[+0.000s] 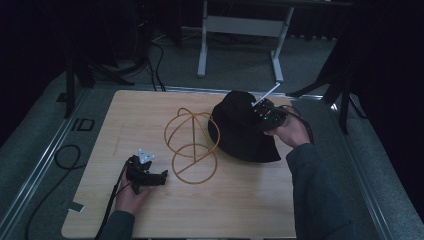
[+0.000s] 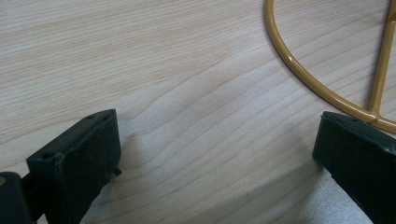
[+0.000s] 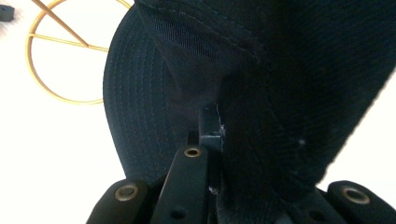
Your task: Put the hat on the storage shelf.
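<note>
A black bucket hat point(image 1: 242, 127) lies on the right half of the wooden table point(image 1: 150, 110), beside a gold wire stand point(image 1: 191, 146) of rings and arcs. My right gripper point(image 1: 261, 118) is at the hat's crown, shut on a fold of the hat point(image 3: 261, 84) fabric, which bunches between its jaws. My left gripper point(image 1: 161, 177) rests low on the table at the front left, just left of the stand's base ring point(image 2: 303, 70). Its jaws stand wide apart with bare wood between them.
A white metal desk frame point(image 1: 240, 30) stands on the floor beyond the table. Cables point(image 1: 65, 155) lie on the floor at the left. Dark stand legs point(image 1: 340, 95) sit off the table's right rear corner.
</note>
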{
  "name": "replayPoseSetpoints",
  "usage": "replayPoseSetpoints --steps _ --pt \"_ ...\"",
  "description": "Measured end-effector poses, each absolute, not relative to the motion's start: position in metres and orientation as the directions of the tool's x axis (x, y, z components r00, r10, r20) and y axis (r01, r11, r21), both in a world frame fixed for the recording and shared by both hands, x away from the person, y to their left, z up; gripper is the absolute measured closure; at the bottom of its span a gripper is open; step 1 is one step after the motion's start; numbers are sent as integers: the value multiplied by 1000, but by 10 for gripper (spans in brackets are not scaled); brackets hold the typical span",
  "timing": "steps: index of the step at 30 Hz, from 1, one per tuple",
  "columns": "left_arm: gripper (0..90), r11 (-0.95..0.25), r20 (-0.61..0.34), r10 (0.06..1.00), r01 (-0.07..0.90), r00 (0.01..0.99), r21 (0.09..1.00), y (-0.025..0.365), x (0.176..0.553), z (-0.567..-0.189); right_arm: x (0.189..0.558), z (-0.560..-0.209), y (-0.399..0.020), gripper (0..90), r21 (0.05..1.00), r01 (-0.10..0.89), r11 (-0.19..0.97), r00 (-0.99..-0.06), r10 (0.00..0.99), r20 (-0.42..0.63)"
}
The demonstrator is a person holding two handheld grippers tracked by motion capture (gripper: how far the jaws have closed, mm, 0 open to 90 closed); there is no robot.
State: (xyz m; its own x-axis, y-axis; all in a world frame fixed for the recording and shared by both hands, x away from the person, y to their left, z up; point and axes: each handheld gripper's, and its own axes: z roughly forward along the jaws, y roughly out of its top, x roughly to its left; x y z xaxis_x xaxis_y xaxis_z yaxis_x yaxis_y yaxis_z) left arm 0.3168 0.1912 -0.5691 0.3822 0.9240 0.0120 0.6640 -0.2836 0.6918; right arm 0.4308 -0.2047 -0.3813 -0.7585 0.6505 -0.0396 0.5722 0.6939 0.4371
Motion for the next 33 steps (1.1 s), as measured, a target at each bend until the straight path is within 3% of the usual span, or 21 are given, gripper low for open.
replayPoseSetpoints --steps 33 --pt "13 -287 14 923 664 384 690 191 317 -569 417 -328 -215 889 527 511 679 -765 639 -80"
